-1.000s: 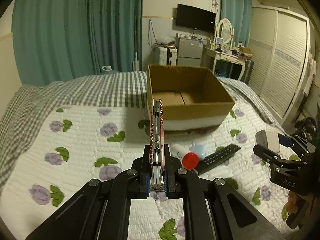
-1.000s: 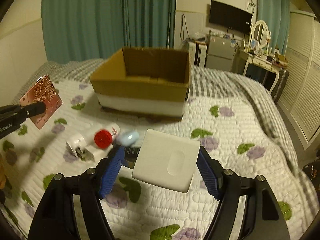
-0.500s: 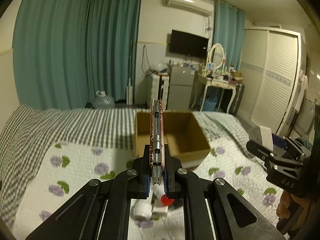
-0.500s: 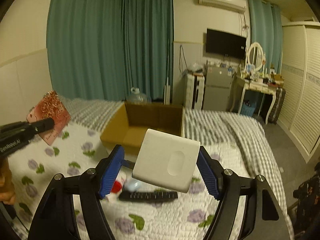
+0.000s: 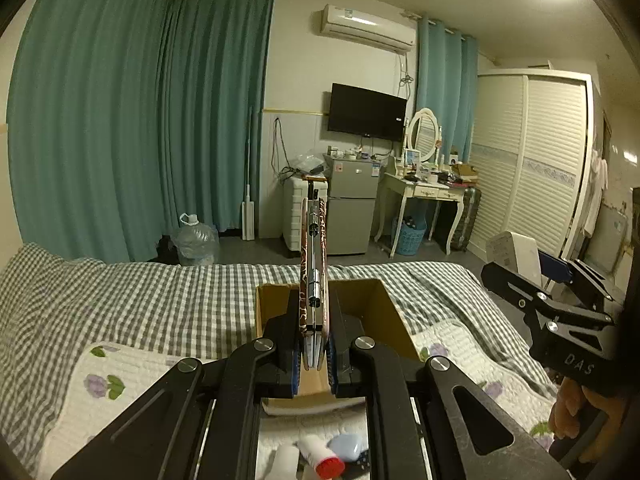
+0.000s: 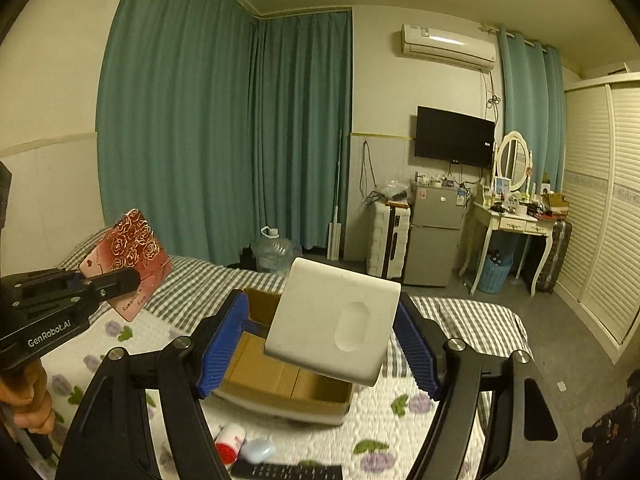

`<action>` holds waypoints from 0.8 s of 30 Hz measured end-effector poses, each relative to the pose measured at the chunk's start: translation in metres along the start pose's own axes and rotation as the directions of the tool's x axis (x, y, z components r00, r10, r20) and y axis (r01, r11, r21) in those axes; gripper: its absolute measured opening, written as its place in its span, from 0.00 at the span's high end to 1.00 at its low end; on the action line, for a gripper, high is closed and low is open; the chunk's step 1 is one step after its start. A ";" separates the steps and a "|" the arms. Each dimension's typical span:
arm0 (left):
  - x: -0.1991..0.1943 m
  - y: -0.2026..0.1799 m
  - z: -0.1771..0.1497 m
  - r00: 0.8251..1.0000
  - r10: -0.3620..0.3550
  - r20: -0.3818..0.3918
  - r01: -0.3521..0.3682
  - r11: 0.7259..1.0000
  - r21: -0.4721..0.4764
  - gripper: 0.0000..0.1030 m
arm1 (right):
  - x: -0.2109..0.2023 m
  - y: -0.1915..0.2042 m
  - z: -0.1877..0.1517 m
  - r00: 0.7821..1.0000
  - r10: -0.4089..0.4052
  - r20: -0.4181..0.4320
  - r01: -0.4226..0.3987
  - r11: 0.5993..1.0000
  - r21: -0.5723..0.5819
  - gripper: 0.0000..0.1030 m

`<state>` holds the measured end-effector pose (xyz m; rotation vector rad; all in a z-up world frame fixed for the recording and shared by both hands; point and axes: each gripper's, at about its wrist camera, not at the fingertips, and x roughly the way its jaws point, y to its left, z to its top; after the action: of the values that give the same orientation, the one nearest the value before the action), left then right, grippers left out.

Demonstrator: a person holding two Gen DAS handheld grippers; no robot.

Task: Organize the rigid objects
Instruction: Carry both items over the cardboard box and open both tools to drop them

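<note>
My left gripper is shut on a thin red rose-patterned case, held edge-on high above the bed; the case also shows in the right wrist view. My right gripper is shut on a white square box, raised above the open cardboard box. In the left wrist view the cardboard box sits just beyond my fingers and the white box is at the right.
On the floral quilt lie a white bottle with a red cap, a pale blue object and a black remote. Beyond the bed stand a fridge, dressing table and wardrobe.
Both grippers have risen well above the bed with their objects still held. The cardboard box and loose items now sit lower in both views.
</note>
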<state>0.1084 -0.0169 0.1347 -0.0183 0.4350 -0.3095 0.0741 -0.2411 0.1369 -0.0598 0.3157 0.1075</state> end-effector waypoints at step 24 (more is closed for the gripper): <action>0.196 0.037 -0.054 0.952 -0.092 -0.290 0.085 0.996 -0.037 0.90 | 0.196 -0.006 -0.072 0.969 0.025 -0.245 -0.044 0.996 -0.074 0.29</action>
<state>0.2652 -0.0380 0.0015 -0.0158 0.7333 -0.3972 0.2379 -0.2341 0.0076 -0.1467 0.5585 0.1477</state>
